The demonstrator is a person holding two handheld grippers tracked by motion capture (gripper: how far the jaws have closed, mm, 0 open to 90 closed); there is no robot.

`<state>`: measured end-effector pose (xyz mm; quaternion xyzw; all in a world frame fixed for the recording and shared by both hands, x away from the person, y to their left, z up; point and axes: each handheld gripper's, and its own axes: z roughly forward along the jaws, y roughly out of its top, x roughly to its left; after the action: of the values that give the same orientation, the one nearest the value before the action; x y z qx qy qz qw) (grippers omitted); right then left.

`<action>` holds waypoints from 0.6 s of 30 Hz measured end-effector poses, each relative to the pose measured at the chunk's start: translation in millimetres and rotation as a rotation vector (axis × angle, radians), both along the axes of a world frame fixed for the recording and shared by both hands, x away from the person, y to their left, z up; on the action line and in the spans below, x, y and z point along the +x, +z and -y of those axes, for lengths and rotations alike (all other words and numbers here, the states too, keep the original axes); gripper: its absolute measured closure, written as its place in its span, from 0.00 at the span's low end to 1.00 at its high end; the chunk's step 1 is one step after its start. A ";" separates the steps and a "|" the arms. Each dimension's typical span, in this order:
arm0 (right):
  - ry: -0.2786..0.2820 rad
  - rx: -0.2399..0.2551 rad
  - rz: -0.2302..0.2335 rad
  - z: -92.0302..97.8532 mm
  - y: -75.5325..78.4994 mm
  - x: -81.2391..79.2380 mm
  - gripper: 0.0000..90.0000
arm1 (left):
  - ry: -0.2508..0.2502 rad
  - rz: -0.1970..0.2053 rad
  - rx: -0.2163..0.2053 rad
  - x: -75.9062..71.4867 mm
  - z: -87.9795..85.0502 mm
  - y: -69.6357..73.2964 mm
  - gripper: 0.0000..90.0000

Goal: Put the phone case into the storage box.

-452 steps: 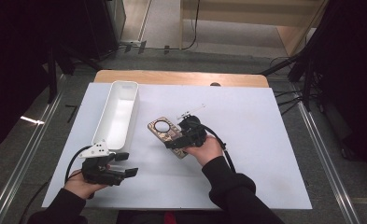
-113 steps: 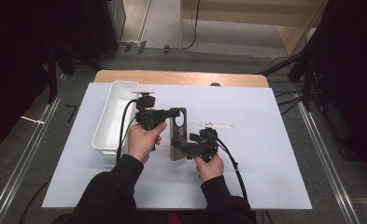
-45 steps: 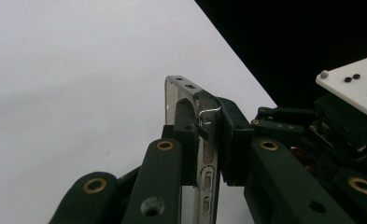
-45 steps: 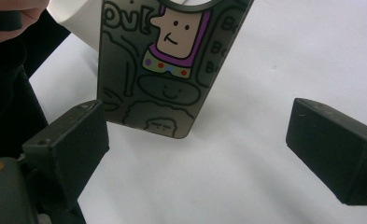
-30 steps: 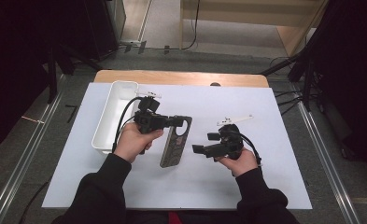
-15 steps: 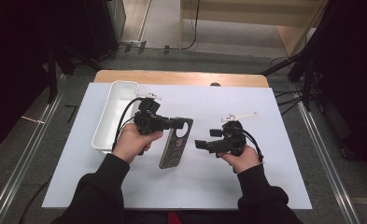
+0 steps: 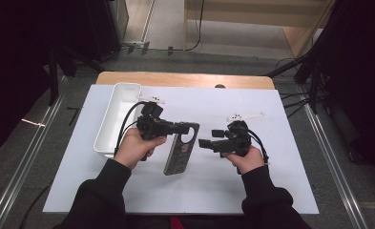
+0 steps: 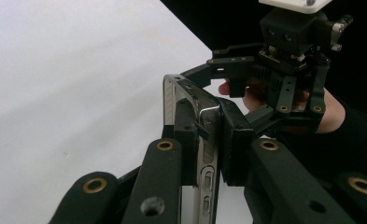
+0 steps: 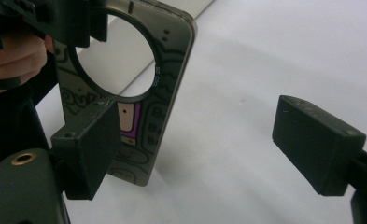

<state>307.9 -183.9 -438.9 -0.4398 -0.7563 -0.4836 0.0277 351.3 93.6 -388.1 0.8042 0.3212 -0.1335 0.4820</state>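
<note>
- High view: the left gripper (image 7: 187, 128) holds a phone case (image 7: 180, 151) by its upper end, just at 3 o'clock of the white tray (image 7: 116, 119), on the white table (image 7: 271, 119).
- Left gripper view: its jaws are narrow, clamped on the thin edge of the phone case (image 8: 197, 135), which stands on edge between the pads.
- Right gripper (image 7: 205, 142), at 3 o'clock of the case and apart from it, has its jaws spread wide and holds nothing; the right gripper view shows bare table between its pads.
- Risk, as I judge it: the grip is only on a slim edge near one end, so the long free end could swing or slip out if the hand tilts or jerks.
- A careless sweep toward the tray could knock the case against its rim.
- Writing: the case (image 9: 144, 116) carries dark cartoon-style line patterns and a purple patch; no brand or readable word can be made out.
</note>
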 end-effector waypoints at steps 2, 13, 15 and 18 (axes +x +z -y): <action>-0.001 0.005 0.002 -0.7 0.3 0.5 0.17 | -0.003 0.005 0.002 -0.7 0.3 -0.1 0.88; 0.006 0.045 -0.003 -3.2 -0.6 5.8 0.23 | -0.025 0.009 -0.012 -1.7 1.7 -1.0 0.88; 0.005 0.049 -0.005 -3.9 -0.9 6.6 0.23 | -0.028 0.007 -0.019 -1.7 2.0 -1.0 0.88; 0.009 0.056 -0.003 -4.8 -1.6 8.1 0.25 | -0.037 0.010 -0.024 -2.1 2.6 -1.0 0.88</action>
<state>316.0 -179.1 -440.5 -0.4362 -0.7443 -0.5039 0.0431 349.3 91.0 -389.1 0.8047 0.3022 -0.1422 0.4908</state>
